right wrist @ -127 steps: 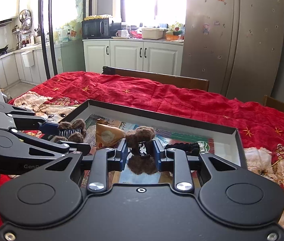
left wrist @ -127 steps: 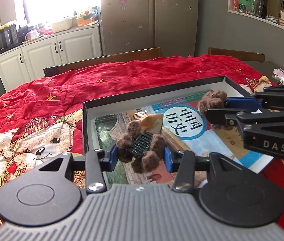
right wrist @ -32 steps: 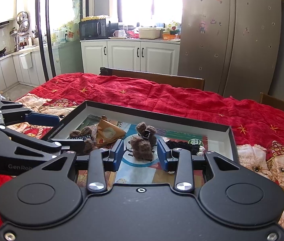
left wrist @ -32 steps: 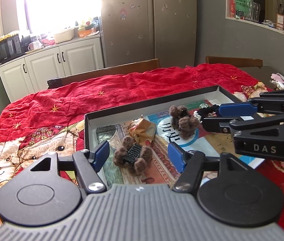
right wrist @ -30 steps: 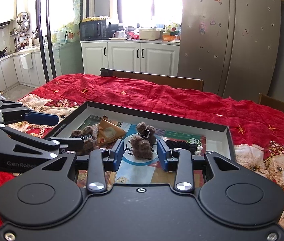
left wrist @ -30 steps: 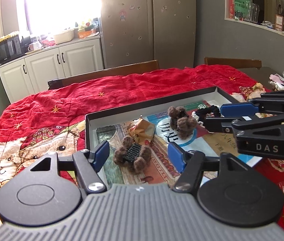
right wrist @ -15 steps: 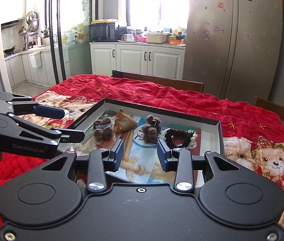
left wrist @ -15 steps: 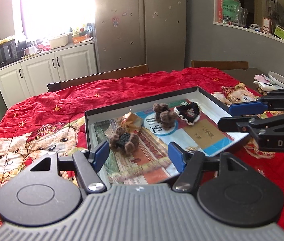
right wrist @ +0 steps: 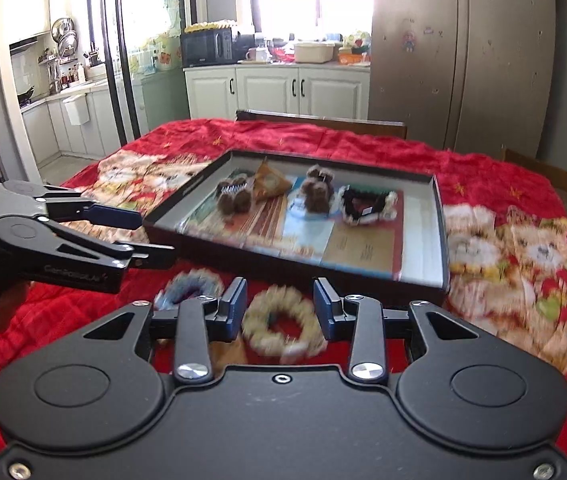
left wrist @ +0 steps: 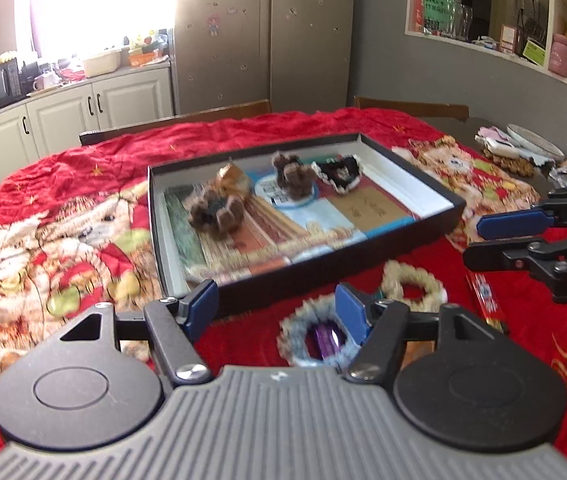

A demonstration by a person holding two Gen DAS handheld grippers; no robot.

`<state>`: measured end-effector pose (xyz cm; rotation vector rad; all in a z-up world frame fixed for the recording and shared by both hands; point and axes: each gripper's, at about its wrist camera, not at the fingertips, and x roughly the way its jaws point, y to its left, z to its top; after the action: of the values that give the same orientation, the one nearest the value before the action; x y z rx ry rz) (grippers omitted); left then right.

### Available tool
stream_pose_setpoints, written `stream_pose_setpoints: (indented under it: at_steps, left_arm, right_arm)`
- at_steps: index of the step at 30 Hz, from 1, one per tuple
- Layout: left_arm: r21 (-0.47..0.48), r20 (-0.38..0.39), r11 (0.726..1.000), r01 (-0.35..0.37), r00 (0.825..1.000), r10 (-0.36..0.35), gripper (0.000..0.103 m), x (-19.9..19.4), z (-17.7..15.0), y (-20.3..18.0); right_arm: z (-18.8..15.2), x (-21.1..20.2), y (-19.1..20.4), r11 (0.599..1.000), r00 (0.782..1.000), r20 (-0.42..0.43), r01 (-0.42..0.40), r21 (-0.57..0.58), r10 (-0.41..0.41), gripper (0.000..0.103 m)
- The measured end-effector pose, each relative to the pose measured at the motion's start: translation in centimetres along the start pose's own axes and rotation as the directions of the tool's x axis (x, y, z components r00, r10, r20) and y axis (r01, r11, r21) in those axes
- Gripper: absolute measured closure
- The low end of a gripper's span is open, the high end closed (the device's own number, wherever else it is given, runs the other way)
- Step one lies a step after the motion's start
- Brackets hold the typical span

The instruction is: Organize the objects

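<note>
Left gripper (left wrist: 277,306), lower centre of its own view: jaws wide, nothing between them, over the red cloth (left wrist: 243,328) covering the surface. A blue-grey fuzzy ring (left wrist: 311,338) lies on the cloth just beside its right finger. Right gripper (right wrist: 280,308), lower centre of its own view: jaws wide, a cream fuzzy ring (right wrist: 283,326) lying on the cloth between them; contact cannot be judged. Centre of both frames: black shallow box (right wrist: 283,266) holding printed sheets, two brown fuzzy clips (right wrist: 233,196) (right wrist: 317,190), a tan wrapped item (right wrist: 269,184) and a black-and-white scrunchie (right wrist: 367,202). Both rings lie outside the box, near its front wall.
</note>
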<state>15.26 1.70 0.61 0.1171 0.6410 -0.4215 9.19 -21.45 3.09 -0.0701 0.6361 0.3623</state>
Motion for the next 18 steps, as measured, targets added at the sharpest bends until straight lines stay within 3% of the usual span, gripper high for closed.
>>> stream_pose_setpoints:
  at_steps: [8, 18]
  left_arm:
    - [-0.026, -0.043, 0.999, 0.028, 0.999, -0.029, 0.027, 1.3, -2.3, -0.1]
    - [-0.081, -0.051, 0.996, 0.032, 0.998, -0.036, 0.035, 2.2, -2.9, 0.9]
  right_arm:
    - [-3.7, -1.0, 1.6, 1.000, 1.000, -0.017, -0.016, -0.013, 0.016, 0.068]
    - [-6.4, 0.2, 2.3, 0.999, 0.998, -0.046, -0.040, 0.002, 0.040, 0.069]
